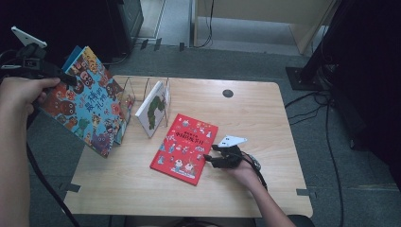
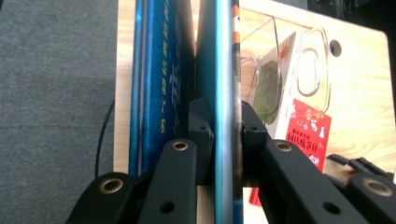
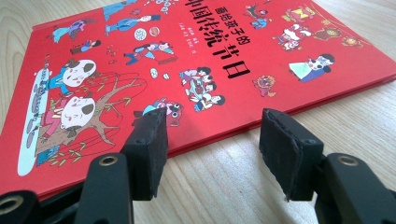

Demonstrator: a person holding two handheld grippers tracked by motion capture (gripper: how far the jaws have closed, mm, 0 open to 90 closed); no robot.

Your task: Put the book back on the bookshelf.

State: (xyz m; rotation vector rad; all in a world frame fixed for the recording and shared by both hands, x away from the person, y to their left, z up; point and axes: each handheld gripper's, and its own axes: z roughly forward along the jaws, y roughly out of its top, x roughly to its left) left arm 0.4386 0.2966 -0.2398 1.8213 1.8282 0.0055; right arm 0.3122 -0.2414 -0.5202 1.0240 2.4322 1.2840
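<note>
My left gripper [image 1: 68, 78] is raised over the table's left edge, shut on the edge of a colourful monster picture book [image 1: 90, 101] that hangs tilted in the air. In the left gripper view the pads clamp this book's teal edge [image 2: 223, 56], with a blue book [image 2: 159, 70] close beside it. A red picture book [image 1: 184, 147] lies flat mid-table. My right gripper [image 1: 211, 153] rests open at its right edge; one pad [image 3: 149, 140] is over the red cover [image 3: 187, 60], the other over bare wood.
A clear acrylic book rack [image 1: 142, 87] stands at the table's back left, holding a tilted white book [image 1: 152, 108] with a green caterpillar. The wooden table [image 1: 236, 189] has a round cable hole [image 1: 228, 93]. Cables and a black stand [image 1: 312, 66] lie on the floor at right.
</note>
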